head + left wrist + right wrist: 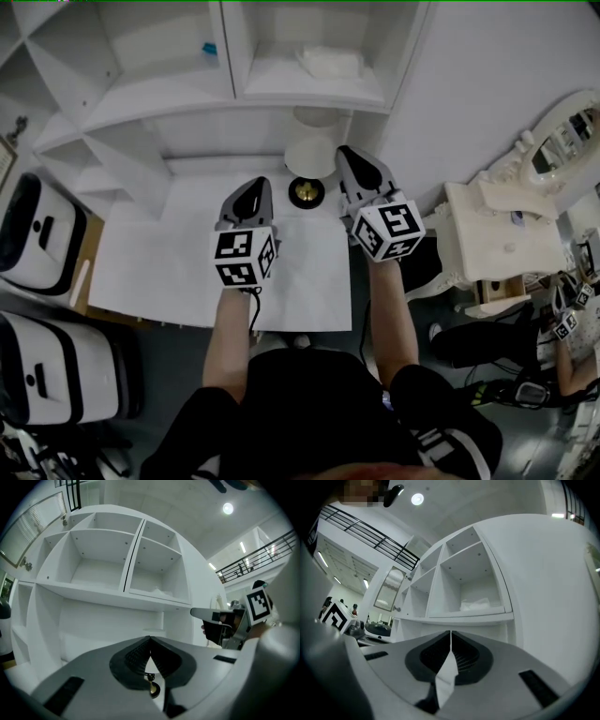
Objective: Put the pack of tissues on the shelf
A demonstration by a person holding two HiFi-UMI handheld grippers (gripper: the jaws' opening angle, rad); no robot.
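The pack of tissues is a white crinkled pack lying in the right-hand cubby of the white shelf unit. It also shows as the tissues in the right gripper view and faintly as the tissues in the left gripper view. My left gripper hovers over the white desk, jaws shut and empty. To its right, my right gripper is also shut with nothing held, pointing at the shelf below the tissues. Both sets of jaws, left and right, meet at the tips.
A white lampshade with a brass base stands at the desk's back, between the grippers. A small blue item sits in the left cubby. White appliances stand at the left, an ornate dressing table and a seated person at the right.
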